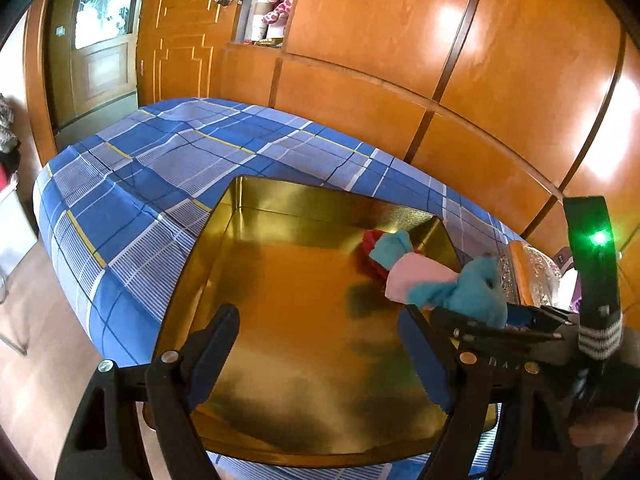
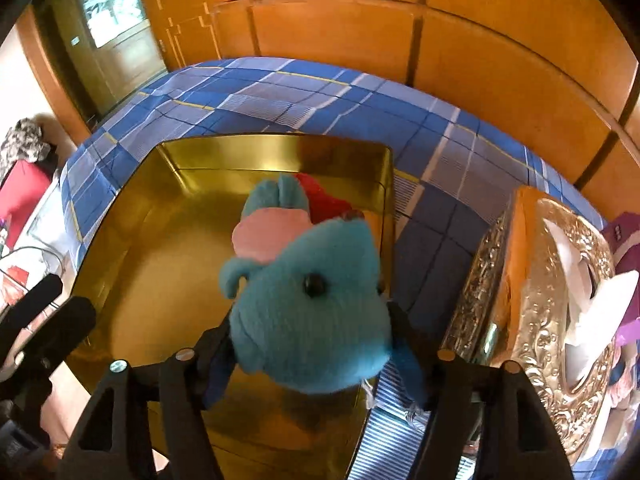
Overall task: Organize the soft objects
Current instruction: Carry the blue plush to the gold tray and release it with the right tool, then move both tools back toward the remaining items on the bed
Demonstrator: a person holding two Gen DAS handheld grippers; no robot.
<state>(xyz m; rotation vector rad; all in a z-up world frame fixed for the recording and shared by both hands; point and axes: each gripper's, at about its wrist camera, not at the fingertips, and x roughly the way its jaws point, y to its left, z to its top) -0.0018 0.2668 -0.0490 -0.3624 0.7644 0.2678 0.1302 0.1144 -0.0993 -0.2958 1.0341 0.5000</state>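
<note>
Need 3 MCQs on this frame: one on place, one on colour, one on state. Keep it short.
1. In the right wrist view, where does the ornate tissue box stand relative to the gold tin?
A. Inside it
B. To its right, on the plaid cloth
C. To its left

2. What colour is the plush toy's head?
A. Blue
B. Yellow
C. White

3. How is the left gripper?
A. Shut on the toy
B. Shut on the tin's rim
C. Open, nothing between its fingers

Answers:
1 B: the tissue box stands past the right wall of the gold tin.
2 A: the plush toy has a blue head, with pink and red parts behind it.
3 C: the left gripper has its fingers wide apart, with only the tin's floor showing between them.
</note>
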